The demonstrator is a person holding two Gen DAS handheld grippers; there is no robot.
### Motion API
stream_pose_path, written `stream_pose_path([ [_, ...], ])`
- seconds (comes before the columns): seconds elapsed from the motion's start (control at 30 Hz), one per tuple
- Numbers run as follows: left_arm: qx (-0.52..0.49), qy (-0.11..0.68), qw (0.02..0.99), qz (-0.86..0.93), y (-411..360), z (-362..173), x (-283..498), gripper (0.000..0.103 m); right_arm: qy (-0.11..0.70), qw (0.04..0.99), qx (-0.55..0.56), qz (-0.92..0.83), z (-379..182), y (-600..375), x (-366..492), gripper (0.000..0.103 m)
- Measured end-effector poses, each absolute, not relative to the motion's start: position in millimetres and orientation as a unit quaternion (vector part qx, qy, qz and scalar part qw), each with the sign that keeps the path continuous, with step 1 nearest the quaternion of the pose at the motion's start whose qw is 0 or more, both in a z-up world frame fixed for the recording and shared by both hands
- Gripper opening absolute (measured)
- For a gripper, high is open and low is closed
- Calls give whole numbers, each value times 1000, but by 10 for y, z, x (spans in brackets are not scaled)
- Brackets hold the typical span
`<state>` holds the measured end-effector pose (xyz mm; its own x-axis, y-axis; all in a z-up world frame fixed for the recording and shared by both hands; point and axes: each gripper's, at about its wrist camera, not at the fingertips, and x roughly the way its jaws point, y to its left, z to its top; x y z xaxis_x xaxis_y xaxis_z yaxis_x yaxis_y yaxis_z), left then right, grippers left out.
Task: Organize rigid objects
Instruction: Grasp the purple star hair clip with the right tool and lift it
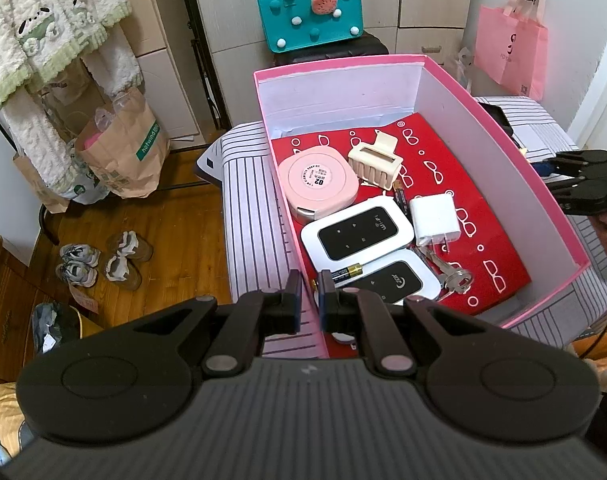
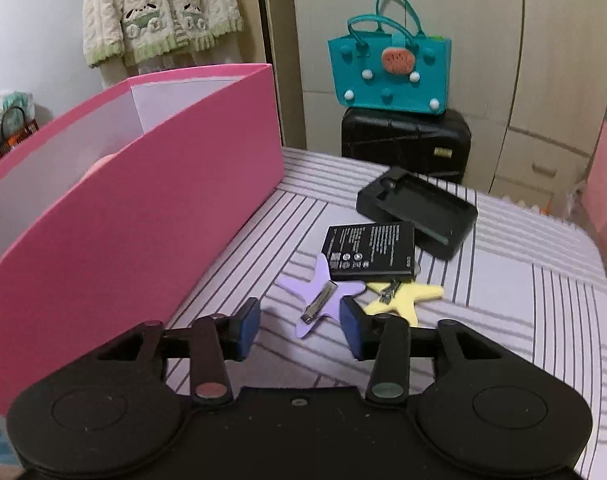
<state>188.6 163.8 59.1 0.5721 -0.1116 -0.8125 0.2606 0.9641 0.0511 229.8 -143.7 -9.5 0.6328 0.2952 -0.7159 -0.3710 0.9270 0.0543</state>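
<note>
My left hand-held gripper [image 1: 311, 294] straddles the pink box [image 1: 539, 184] wall, nearly closed on it. My right hand-held gripper [image 2: 300, 322] gapes over the purple star hair clip [image 2: 319, 300] on the striped bed [image 2: 523, 280].

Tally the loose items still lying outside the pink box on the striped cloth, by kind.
Star hair clips: 2, purple and yellow
Flat phone battery: 1
Black charger cradle: 1
Total: 4
</note>
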Motion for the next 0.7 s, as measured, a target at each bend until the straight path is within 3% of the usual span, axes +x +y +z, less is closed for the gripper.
stream_pose_path([
  [0.07,83,450,883,-105,1640,593,1886,8,385,903,-60,180,-108,-1392,2305,60],
  [0.43,79,450,883,-107,1646,592,1888,8,383,910,-21,159,-176,-1436,2392,62],
  [0.5,79,449,883,-107,1649,594,1889,8,380,911,-17,159,-182,-1447,2393,61],
  [0.57,78,448,884,-107,1651,593,1889,8,375,914,-25,153,-197,-1436,2381,54],
  [0.7,77,449,884,-108,1656,591,1888,8,372,915,-38,153,-180,-1421,2325,54],
])
